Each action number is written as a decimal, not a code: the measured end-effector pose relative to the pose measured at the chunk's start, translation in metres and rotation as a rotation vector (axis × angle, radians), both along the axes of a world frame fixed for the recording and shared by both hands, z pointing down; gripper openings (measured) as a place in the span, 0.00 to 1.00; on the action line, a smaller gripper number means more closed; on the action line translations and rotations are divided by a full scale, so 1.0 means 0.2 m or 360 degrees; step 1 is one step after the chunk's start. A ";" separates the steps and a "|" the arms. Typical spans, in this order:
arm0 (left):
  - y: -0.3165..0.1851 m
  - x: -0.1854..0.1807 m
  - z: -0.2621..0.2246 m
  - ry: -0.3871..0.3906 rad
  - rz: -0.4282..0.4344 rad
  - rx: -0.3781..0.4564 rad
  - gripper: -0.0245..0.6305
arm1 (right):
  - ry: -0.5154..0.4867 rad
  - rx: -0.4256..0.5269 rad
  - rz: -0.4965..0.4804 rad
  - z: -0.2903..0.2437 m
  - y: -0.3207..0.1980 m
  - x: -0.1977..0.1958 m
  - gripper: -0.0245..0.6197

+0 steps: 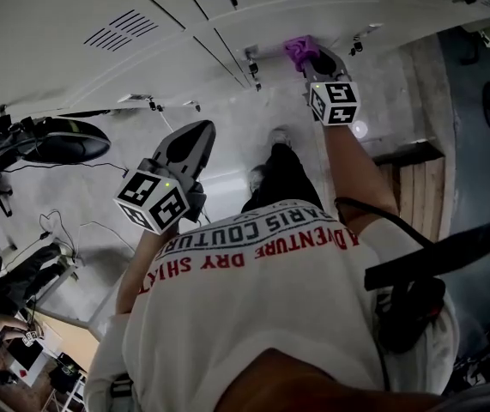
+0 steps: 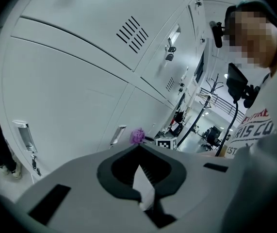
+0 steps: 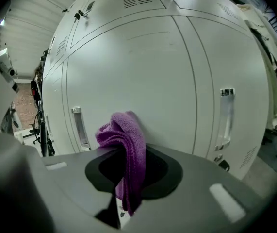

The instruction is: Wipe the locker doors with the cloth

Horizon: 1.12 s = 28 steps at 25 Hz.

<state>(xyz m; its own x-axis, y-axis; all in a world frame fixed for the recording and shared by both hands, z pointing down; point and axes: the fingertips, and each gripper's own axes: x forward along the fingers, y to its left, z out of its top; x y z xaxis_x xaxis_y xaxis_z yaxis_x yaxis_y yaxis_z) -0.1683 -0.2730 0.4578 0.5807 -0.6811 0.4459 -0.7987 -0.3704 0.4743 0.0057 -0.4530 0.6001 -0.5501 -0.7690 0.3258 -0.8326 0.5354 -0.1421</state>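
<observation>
Grey concrete floor [image 1: 81,204] underfoot, white lockers ahead, and we're looking down over a white T-shirt [image 1: 270,307] with red lettering. Closest in, the left gripper [image 1: 195,136] is hovering at about waist level, jaws drawn together with nothing between them. It's sitting this one out, I'd say, and pointing off to the side so it isn't fouling the working arm.

Further forward, the right gripper [image 1: 320,61] is doing the job. Its jaws are clamping a purple cloth [image 1: 299,50], pinching it through the middle so a folded wad is bulging out past the tips. That looks like the point of the hold: soft fabric is meeting the paint, not hard plastic. The arm is stretching out nearly straight to get there.

The wad appears to be pressing against a white locker door [image 3: 143,67], low on the panel. It's sitting between a vertical handle [image 3: 78,126] on one side and a second handle [image 3: 225,115] on the neighbouring door. Farther off, louvred vents [image 3: 137,1] are showing on the doors beyond, and by my reckoning plenty of wiping is waiting there.
</observation>
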 end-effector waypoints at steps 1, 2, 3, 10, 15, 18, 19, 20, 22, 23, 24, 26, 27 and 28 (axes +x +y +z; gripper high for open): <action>-0.01 0.01 0.00 0.0002 0.0007 -0.0001 0.04 | 0.0012 0.0003 0.0020 0.00 -0.02 0.04 0.12; -0.01 0.02 0.00 0.0003 0.0014 -0.0002 0.04 | 0.0020 0.0004 0.0046 0.00 -0.03 0.09 0.12; -0.01 0.03 0.00 0.0003 0.0021 -0.0004 0.04 | 0.0024 0.0001 0.0079 0.01 -0.05 0.14 0.12; 0.00 0.04 0.02 -0.0002 0.0020 -0.0024 0.04 | 0.0043 -0.0042 0.0259 0.03 -0.13 0.39 0.12; 0.02 0.07 0.02 0.0008 0.0042 -0.0026 0.04 | 0.0010 -0.0069 0.0322 0.05 -0.15 0.47 0.12; 0.03 0.07 0.03 0.0007 0.0054 -0.0032 0.04 | 0.0016 -0.0074 0.0333 0.05 -0.16 0.48 0.12; 0.03 0.07 0.04 0.0006 0.0054 -0.0034 0.04 | 0.0021 -0.0076 0.0337 0.05 -0.16 0.49 0.12; 0.03 0.07 0.04 0.0006 0.0053 -0.0035 0.04 | 0.0030 -0.0077 0.0336 0.05 -0.16 0.49 0.12; 0.04 0.08 0.05 0.0011 0.0052 -0.0037 0.04 | 0.0053 -0.0078 0.0326 0.05 -0.15 0.49 0.12; 0.04 0.08 0.06 0.0016 0.0053 -0.0036 0.04 | 0.0062 -0.0078 0.0320 0.05 -0.14 0.48 0.12; 0.04 0.09 0.06 0.0021 0.0056 -0.0035 0.04 | 0.0069 -0.0076 0.0313 0.04 -0.12 0.48 0.12; 0.05 0.10 0.05 0.0030 0.0064 -0.0034 0.04 | 0.0074 -0.0070 0.0281 0.03 -0.07 0.45 0.12; 0.05 0.10 0.05 0.0035 0.0068 -0.0036 0.04 | 0.0068 -0.0067 0.0253 0.02 -0.03 0.42 0.12; 0.06 0.11 0.05 0.0041 0.0072 -0.0038 0.04 | 0.0058 -0.0063 0.0217 0.01 0.01 0.38 0.12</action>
